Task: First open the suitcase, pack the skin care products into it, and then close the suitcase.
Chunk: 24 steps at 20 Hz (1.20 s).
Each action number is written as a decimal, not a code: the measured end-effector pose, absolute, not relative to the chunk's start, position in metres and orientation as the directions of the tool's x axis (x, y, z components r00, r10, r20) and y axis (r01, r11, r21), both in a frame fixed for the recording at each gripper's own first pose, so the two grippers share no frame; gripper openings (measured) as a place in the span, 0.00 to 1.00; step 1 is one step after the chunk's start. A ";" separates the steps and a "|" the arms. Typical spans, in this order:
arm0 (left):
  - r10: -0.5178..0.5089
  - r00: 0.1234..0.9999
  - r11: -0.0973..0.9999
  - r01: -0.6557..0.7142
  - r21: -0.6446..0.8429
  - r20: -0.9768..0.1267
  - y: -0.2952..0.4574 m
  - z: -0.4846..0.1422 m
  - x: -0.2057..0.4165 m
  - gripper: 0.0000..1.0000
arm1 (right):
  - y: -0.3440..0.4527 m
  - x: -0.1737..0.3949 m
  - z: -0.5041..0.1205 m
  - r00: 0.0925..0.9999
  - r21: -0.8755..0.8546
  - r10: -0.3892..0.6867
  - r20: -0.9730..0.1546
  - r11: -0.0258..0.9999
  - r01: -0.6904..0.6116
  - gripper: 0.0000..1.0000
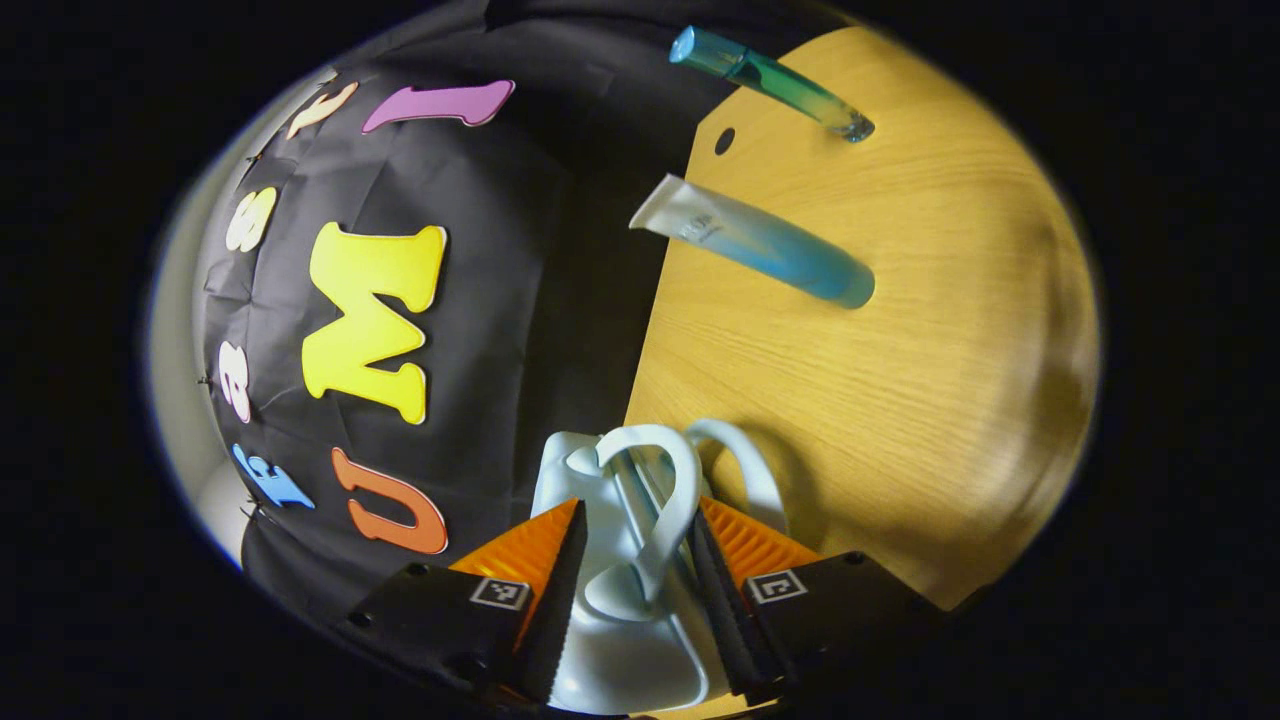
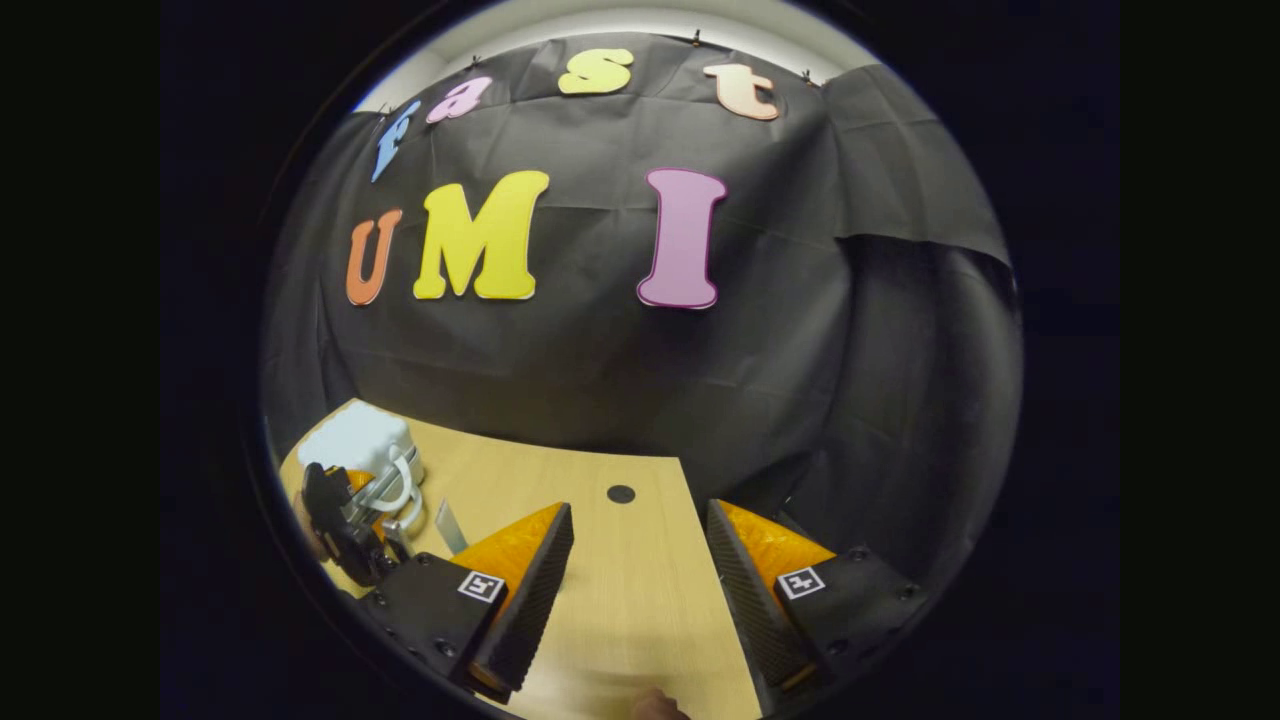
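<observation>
A small pale blue suitcase [image 1: 620, 660] with two white loop handles lies at the table's edge, low in the left gripper view. My left gripper [image 1: 640, 505] has its fingers closed in on one white handle [image 1: 665, 500]; the second handle [image 1: 745, 470] arches just beyond it. On the wood beyond lie a white-to-blue tube [image 1: 760, 248] and a green-blue tube [image 1: 775, 82]. The right gripper view has the suitcase [image 2: 355, 440] at far left with the left gripper [image 2: 345, 520] on it. My right gripper [image 2: 638, 510] hangs open over bare table, holding nothing.
The wooden table [image 2: 640, 600] has a round hole [image 2: 621, 493] near its back edge, with the black cloth wall right behind it. A sliver of a tube [image 2: 450, 525] lies beside the suitcase. Part of a person's hand [image 2: 657, 707] peeks in at the bottom.
</observation>
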State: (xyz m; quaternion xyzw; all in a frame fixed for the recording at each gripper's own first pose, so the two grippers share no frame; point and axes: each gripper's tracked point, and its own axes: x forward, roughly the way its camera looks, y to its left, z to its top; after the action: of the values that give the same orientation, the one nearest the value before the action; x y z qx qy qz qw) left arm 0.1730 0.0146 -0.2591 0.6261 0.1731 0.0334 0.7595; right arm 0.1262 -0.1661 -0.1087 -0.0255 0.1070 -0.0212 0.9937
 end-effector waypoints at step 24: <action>0.051 0.982 0.748 0.085 0.658 -0.184 0.071 -0.119 0.150 0.02 | -0.121 0.109 -0.012 0.975 -0.111 -0.213 -0.061 0.972 0.206 0.80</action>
State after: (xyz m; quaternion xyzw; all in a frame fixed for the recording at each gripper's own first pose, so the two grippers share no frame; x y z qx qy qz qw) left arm 0.1505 0.0705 -0.1188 0.3548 0.0952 -0.0091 0.9300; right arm 0.1092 -0.1206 -0.0121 -0.0522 0.0364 -0.1055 0.9924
